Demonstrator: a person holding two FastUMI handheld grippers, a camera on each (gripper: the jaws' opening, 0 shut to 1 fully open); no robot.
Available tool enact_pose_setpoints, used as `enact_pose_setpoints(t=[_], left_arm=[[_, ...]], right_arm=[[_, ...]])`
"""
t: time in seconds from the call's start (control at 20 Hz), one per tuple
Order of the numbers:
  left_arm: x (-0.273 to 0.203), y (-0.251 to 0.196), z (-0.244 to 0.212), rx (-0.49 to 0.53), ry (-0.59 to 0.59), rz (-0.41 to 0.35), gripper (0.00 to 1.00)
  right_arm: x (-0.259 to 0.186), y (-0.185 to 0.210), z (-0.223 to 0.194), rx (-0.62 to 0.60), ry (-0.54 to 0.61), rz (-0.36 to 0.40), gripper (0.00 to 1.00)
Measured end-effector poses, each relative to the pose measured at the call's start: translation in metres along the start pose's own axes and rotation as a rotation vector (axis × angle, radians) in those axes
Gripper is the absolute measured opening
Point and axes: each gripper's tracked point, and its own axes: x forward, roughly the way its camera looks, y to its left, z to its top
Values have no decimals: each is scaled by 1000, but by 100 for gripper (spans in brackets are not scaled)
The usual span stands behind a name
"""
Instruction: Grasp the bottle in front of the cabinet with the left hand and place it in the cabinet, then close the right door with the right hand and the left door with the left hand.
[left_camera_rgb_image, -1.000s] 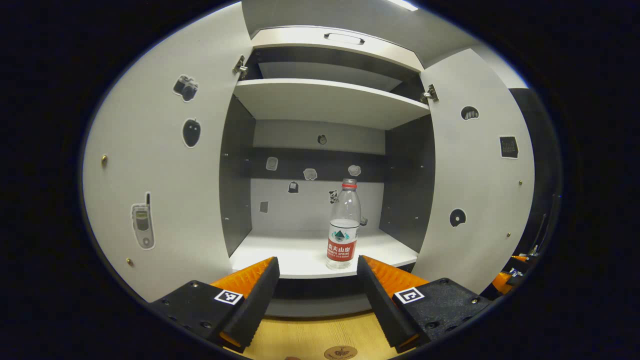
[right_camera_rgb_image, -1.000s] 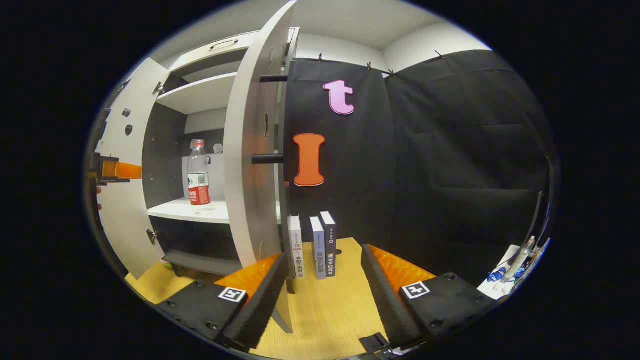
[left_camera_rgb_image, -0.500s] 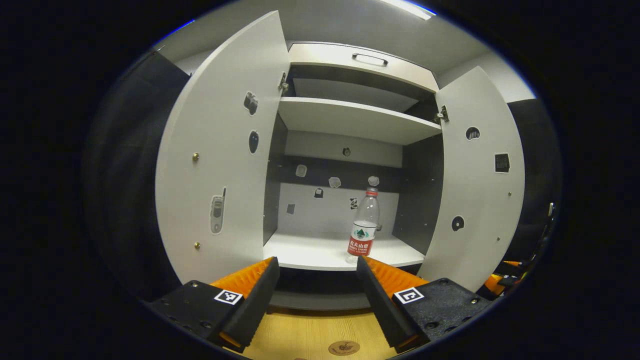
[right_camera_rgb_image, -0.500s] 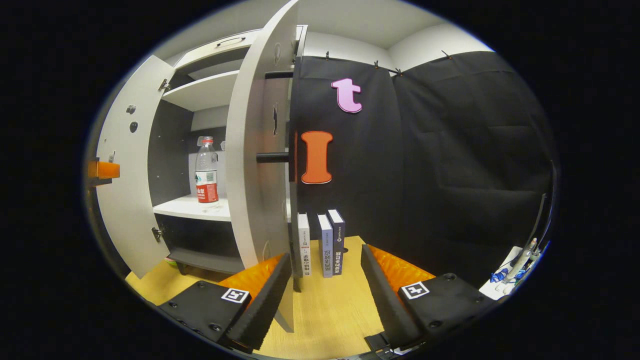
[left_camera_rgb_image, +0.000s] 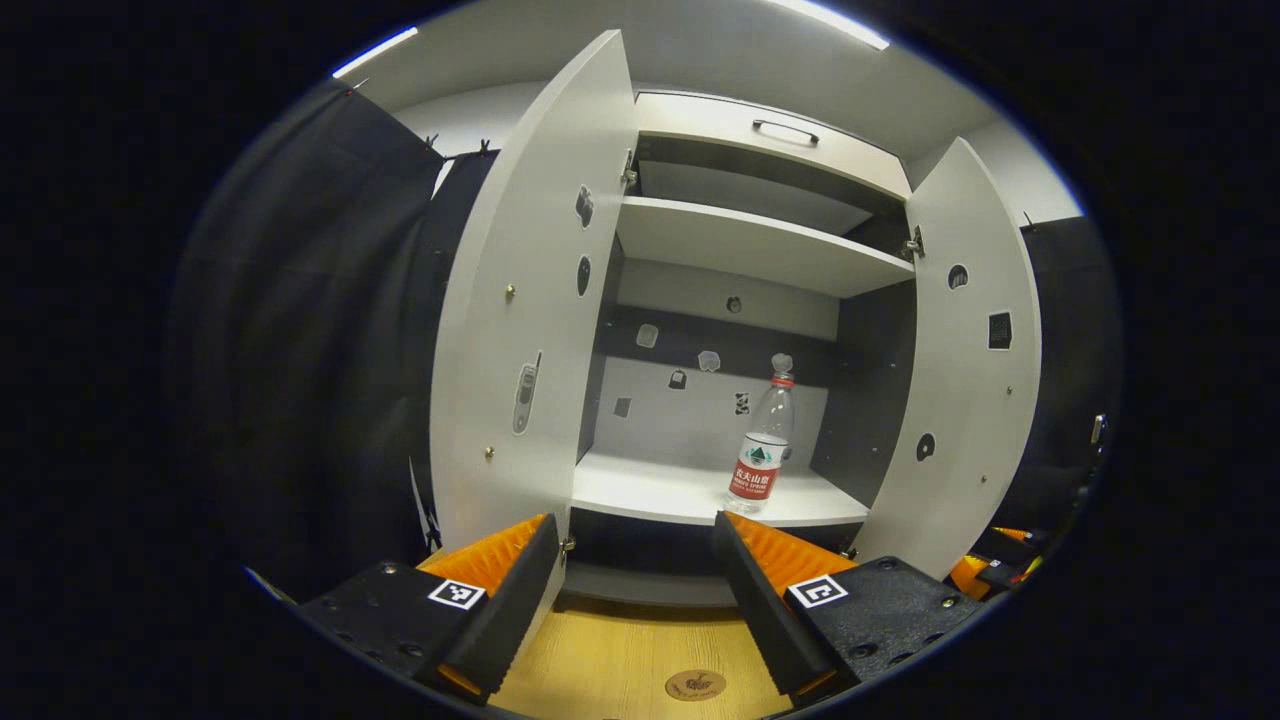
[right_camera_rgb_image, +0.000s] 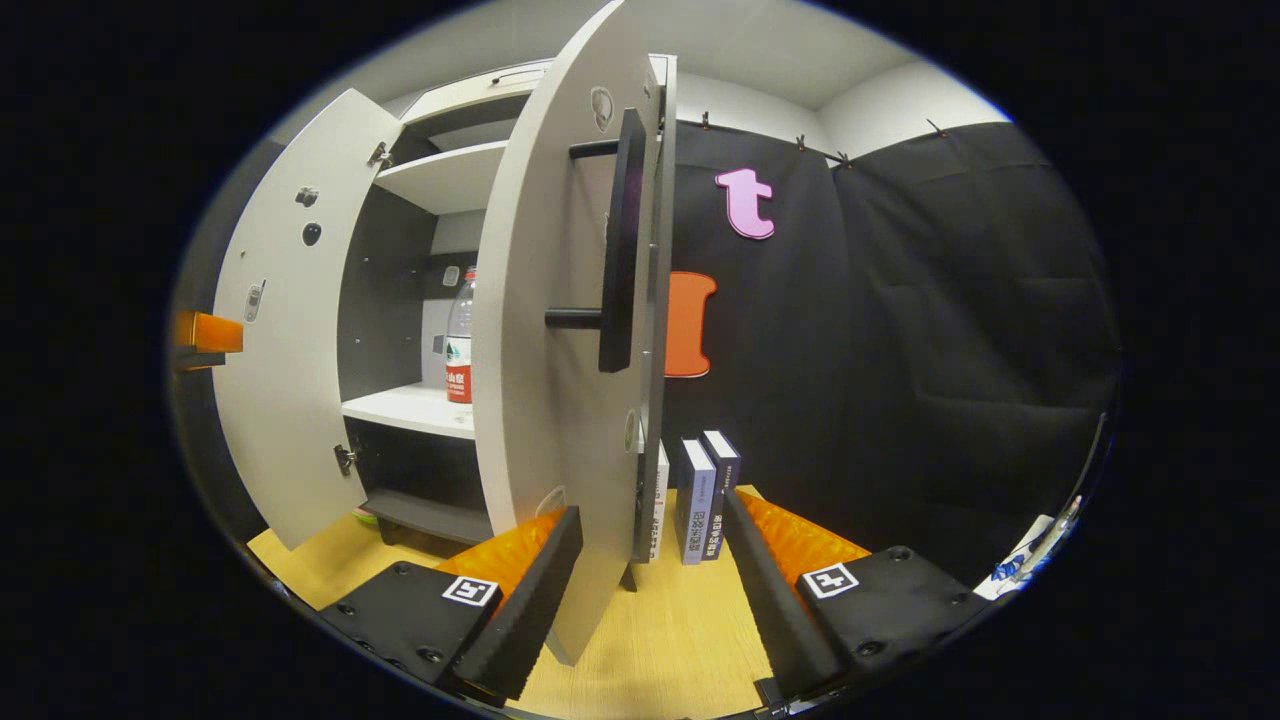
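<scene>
Left gripper view
Left gripper (left_camera_rgb_image: 632, 570): your fingers stand apart at the bottom of the frame, holding nothing.
Bottle (left_camera_rgb_image: 762, 449): upright on the cabinet's lower shelf (left_camera_rgb_image: 660, 492), right of centre, near the front edge, clear of your fingers.
Bottle handling: judged light, thin clear plastic that would dent under a hard squeeze; it looks nearly empty, so it would tip easily. If it must be reset, take it at the labelled mid-body.
Left door (left_camera_rgb_image: 525, 310): swung open, left of centre. Stiff flat panel on hinges; it should swing on a light push near its free edge.

Right gripper view
Right gripper (right_camera_rgb_image: 650, 575): jaws spread, nothing between them.
Right door (right_camera_rgb_image: 555, 330): seen nearly edge-on at centre frame, its lower edge just beside your left finger; contact cannot be told.
Handle (right_camera_rgb_image: 618, 240): black bar on the door's outer face, a firm place to press or hook.
Bottle: partly hidden behind the door, on the shelf.
Books (right_camera_rgb_image: 700, 490): standing on the wooden table (right_camera_rgb_image: 670, 650) behind the door, lower centre.
</scene>
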Motion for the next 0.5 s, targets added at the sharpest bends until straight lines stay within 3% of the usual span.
enact_pose_setpoints(t=[0.5], left_arm=[[-24, 38, 5, -8, -23, 64, 95]], right_arm=[[9, 27, 2, -17, -9, 15, 94]])
